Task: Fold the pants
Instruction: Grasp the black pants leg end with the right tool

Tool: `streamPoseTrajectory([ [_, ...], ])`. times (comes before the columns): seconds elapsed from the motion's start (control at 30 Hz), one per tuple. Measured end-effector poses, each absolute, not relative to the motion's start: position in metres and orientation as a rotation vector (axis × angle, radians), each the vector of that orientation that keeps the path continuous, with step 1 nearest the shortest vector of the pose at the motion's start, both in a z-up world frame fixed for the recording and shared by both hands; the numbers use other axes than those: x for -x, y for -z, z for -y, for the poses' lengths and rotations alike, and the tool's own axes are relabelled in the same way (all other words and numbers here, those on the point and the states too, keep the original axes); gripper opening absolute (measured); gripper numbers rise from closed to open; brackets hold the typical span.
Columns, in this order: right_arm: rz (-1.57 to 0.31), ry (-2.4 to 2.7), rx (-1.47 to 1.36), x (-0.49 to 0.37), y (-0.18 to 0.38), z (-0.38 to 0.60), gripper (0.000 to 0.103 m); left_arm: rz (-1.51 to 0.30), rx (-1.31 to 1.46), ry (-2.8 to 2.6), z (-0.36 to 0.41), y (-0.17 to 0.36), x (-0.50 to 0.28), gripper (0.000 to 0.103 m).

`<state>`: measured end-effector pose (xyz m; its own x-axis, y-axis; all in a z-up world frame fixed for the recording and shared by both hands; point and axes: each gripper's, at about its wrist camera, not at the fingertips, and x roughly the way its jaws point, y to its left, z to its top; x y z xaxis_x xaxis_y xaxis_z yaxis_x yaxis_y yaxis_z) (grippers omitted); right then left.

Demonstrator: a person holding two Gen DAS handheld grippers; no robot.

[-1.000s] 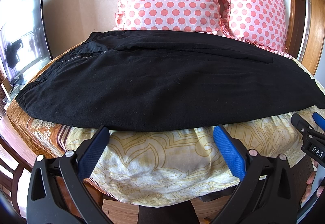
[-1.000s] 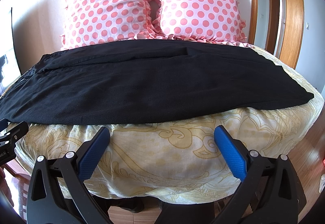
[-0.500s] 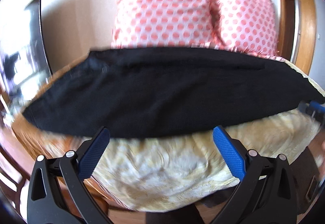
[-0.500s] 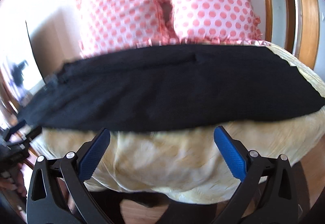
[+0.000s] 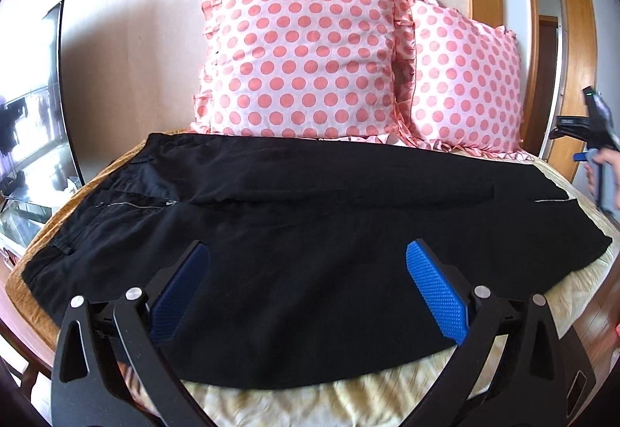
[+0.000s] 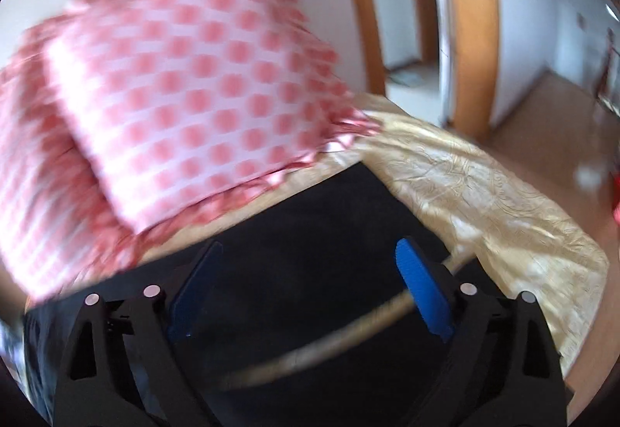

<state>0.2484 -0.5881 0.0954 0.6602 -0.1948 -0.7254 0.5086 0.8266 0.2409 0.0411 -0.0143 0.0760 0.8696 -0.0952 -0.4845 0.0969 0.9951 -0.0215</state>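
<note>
Black pants (image 5: 302, 217) lie flat across the bed, waist with a zipper at the left, leg ends at the right. My left gripper (image 5: 306, 272) is open and empty, hovering over the pants' near edge at the middle. My right gripper (image 6: 306, 272) is open and empty, above the leg ends (image 6: 329, 233) at the right of the bed; its view is blurred. A pale gap between the legs (image 6: 329, 341) shows under it. The right gripper also shows in the left wrist view (image 5: 596, 140), at the far right, held by a hand.
Two pink polka-dot pillows (image 5: 306, 55) (image 5: 465, 78) stand against the wall behind the pants. The bed has a yellow patterned cover (image 6: 484, 194). A wooden door frame (image 6: 469, 20) and floor lie to the right. A TV screen (image 5: 35, 109) stands at the left.
Both grippers have moved forward from the bed's near edge to over the pants. The right gripper has swung far right to the leg ends. Both stay open.
</note>
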Motion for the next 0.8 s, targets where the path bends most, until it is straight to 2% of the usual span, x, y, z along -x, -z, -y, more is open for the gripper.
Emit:
streamPoseTrajectory([
  [0.07, -0.803, 0.483, -0.471, -0.288, -0.081, 0.604, 0.085, -0.511, -0.017, 0.094, 0.018, -0.075, -0.049, 0.101],
  [0.2, -0.917, 0.56, -0.495, -0.35, -0.045, 0.617, 0.061, -0.514, -0.066, 0.073, 0.027, -0.074, -0.066, 0.101],
  [0.23, -0.93, 0.575, -0.51, -0.357, -0.038, 0.618, 0.058, -0.516, -0.079, 0.068, 0.029, -0.073, -0.069, 0.101],
  [0.43, -1.017, 0.723, -0.452, -0.409, -0.001, 0.613, 0.054, -0.541, -0.158, 0.038, 0.032, -0.06, -0.09, 0.101],
  [0.47, -1.04, 0.747, -0.419, -0.415, 0.005, 0.611, 0.05, -0.546, -0.165, 0.036, 0.031, -0.059, -0.092, 0.101],
  [0.53, -1.031, 0.764, -0.383, -0.417, 0.008, 0.608, 0.042, -0.553, -0.173, 0.034, 0.029, -0.056, -0.096, 0.101],
  [0.6, -1.009, 0.757, -0.395, -0.41, 0.011, 0.611, 0.022, -0.551, -0.178, 0.03, 0.027, -0.056, -0.097, 0.101],
  [0.7, -0.944, 0.699, -0.484, -0.39, 0.013, 0.622, 0.005, -0.538, -0.173, 0.025, 0.022, -0.058, -0.095, 0.101],
  [0.8, -0.858, 0.593, -0.625, -0.359, 0.015, 0.637, 0.002, -0.531, -0.161, 0.027, 0.015, -0.063, -0.09, 0.101],
])
